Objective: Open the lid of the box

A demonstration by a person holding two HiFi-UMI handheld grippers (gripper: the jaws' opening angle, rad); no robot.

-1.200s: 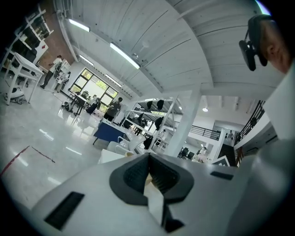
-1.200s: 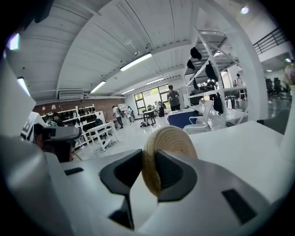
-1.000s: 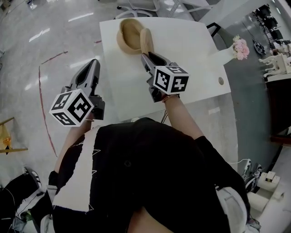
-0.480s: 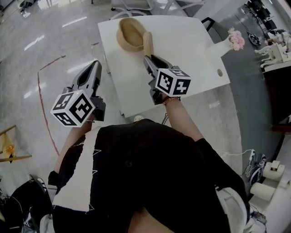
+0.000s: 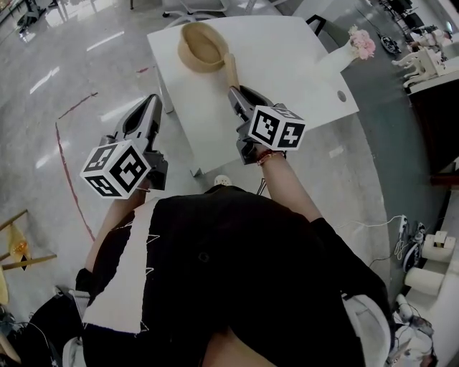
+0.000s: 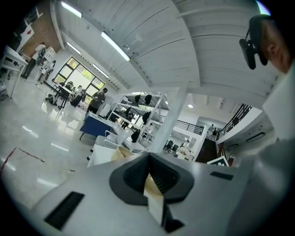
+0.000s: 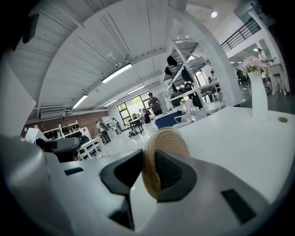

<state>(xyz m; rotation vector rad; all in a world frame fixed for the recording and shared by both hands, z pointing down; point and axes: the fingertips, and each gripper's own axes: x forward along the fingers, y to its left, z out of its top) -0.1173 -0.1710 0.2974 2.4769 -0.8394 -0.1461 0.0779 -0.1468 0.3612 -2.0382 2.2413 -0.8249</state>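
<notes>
A round woven box stands open at the far end of the white table. Its flat woven lid is held on edge just to the right of the box, off its rim. My right gripper grips the lid's near edge, its jaws closing and the pads pressing both faces. In the right gripper view the lid stands upright between the jaws of the right gripper. My left gripper hangs over the floor left of the table, shut and empty. In its own view the left gripper points toward the table.
A white vase with pink flowers stands at the table's right corner, near a round cable hole. An office chair stands beyond the table. Glossy floor with a red line lies to the left. Shelves and people fill the hall behind.
The right gripper has drawn the lid a little back from the box toward the person. The left gripper has hardly moved. The head view has shifted.
</notes>
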